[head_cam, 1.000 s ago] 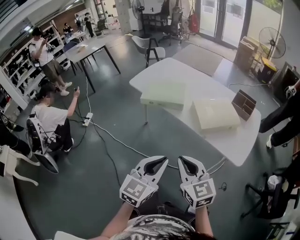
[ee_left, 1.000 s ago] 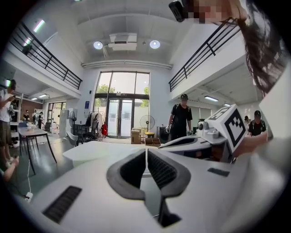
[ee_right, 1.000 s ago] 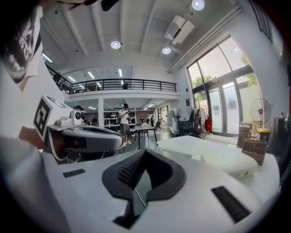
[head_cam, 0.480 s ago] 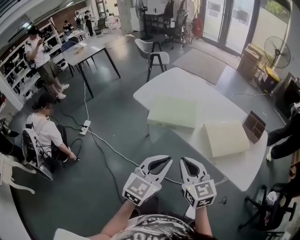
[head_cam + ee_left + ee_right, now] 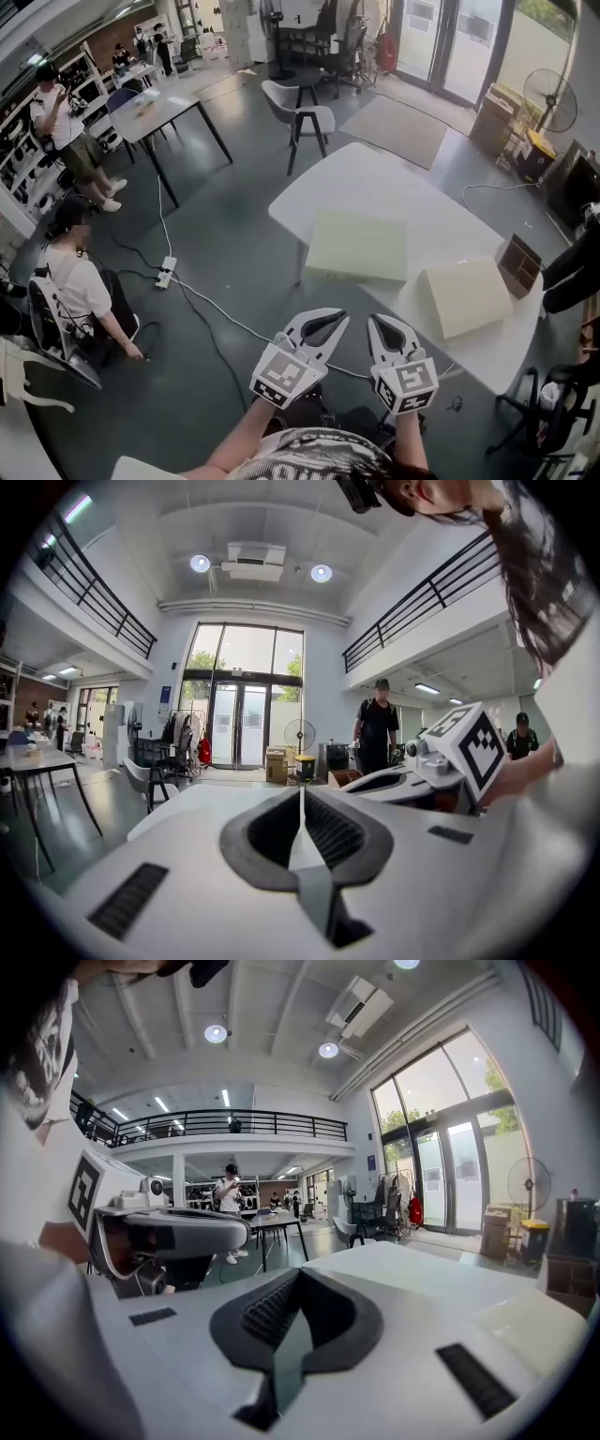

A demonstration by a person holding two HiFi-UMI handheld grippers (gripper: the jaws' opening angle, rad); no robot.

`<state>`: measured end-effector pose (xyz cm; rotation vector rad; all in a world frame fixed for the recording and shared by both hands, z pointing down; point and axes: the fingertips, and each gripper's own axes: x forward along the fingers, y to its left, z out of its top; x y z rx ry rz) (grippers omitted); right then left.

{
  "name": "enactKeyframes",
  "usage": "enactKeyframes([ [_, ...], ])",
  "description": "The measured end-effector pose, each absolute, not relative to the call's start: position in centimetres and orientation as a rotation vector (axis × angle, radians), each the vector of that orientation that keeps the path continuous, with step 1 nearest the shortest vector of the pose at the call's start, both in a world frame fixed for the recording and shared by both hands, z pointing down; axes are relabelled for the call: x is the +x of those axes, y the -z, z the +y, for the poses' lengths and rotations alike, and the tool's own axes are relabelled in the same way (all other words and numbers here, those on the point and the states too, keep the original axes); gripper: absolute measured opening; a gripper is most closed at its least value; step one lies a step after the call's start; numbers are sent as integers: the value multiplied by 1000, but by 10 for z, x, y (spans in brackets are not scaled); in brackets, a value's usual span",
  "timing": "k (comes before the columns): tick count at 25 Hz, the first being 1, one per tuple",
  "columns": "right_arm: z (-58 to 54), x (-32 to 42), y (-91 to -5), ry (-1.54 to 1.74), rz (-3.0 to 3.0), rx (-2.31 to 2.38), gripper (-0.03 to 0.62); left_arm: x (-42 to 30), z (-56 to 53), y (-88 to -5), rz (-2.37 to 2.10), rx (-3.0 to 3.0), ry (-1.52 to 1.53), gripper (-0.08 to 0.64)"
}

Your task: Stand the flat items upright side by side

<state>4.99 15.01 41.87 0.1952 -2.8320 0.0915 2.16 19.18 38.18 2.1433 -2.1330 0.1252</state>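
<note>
White claws clenched, short of the surface

Both tools hang close to the person's body, on the near side of the surface point(image 5: 375, 183). The left claw point(image 5: 319, 325) and the right claw point(image 5: 387, 326) are each clenched on nothing, fingers pressed together. By my reading the task has not begun. To approach well, part both claws before reaching the surface's near edge. Then take one pad by a thin edge, tip it up onto that edge, and steady it with the other claw until the second pad stands beside it. Slabs this wide and light-looking will likely topple if left alone.

On the surface lie two pale green flat pads, well apart: the middle pad point(image 5: 358, 247) near its centre and the right-hand pad point(image 5: 466, 296) toward its right end. Just beside that one, at the surface's right edge, stands a brown divided box point(image 5: 518, 265). Its compartments look empty, though it is small in view.
</note>
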Motion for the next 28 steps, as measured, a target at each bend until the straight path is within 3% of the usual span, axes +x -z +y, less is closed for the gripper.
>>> enactKeyframes([
  [17, 132, -28, -483, 54, -2707, 42, -2, -52, 203, -413, -2235, 1902, -109, 20],
  [28, 101, -113, -573, 291, -2565, -157, 20, -112, 184, -427, -2384, 1671, -112, 20],
])
